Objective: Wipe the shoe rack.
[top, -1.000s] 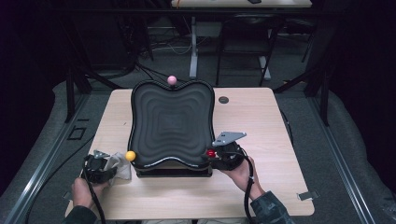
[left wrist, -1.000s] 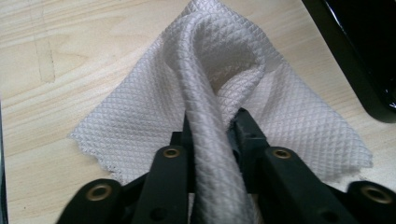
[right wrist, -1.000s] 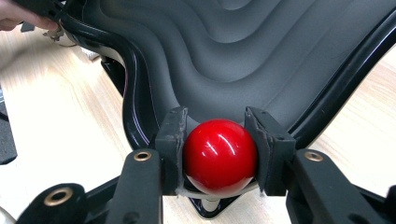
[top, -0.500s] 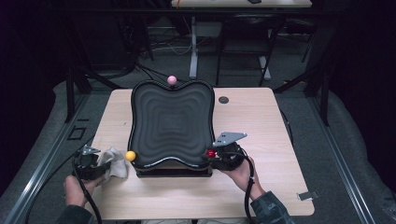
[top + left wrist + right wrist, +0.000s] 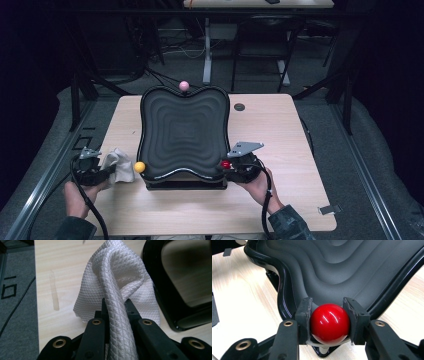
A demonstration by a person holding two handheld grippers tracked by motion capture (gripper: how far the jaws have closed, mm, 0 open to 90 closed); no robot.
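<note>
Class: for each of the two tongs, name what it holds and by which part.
The left tongs pinch a gathered fold of the white cloth. The right tongs clamp the red ball across its middle.

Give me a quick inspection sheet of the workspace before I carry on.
Surface: light wooden table, a faint streak beside the cloth.
Job's things: white cloth bunched at the left; black wavy tray with knobs: red ball, yellow ball, pink ball.
Clutter: small dark disc; grey tag at the table's right edge.
Grippers: left gripper shut on the cloth; right gripper shut on the red ball.
Cables: one trails from each gripper toward the person.
Surroundings: dark room, grey floor, another table behind.
</note>
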